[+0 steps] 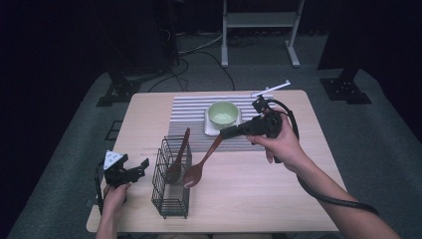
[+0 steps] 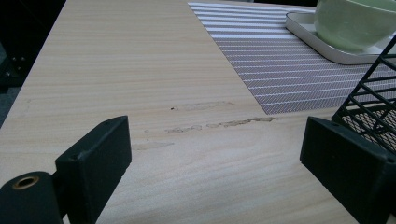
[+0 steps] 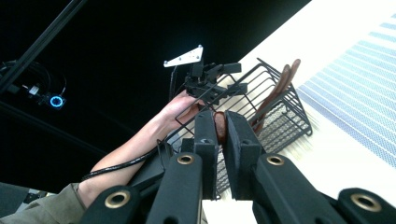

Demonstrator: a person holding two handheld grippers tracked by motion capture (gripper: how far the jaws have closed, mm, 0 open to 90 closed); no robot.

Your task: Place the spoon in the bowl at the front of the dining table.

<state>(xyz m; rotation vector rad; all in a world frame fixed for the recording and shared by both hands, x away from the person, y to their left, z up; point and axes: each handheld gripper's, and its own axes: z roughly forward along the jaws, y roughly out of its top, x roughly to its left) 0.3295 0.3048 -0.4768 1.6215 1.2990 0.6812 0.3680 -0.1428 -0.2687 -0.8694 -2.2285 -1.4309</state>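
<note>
Your table (image 1: 239, 194) and what rests on it

You have a light wooden table standing on grey floor (image 1: 378, 129). A striped mat (image 1: 191, 117) lies across its far middle, and a white tray (image 1: 208, 130) sits on that mat. A black wire basket (image 1: 171, 191) stands on the bare wood near your edge, just in front of the mat. Faint smudges (image 2: 219, 125) mark the wood beside the mat.

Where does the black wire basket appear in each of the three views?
High view: black wire basket stands lower centre, one wooden spoon inside.
Left gripper view: its corner enters at the right edge.
Right gripper view: centre, behind the fingers.
Shared landmark: grey striped placemat.
</note>
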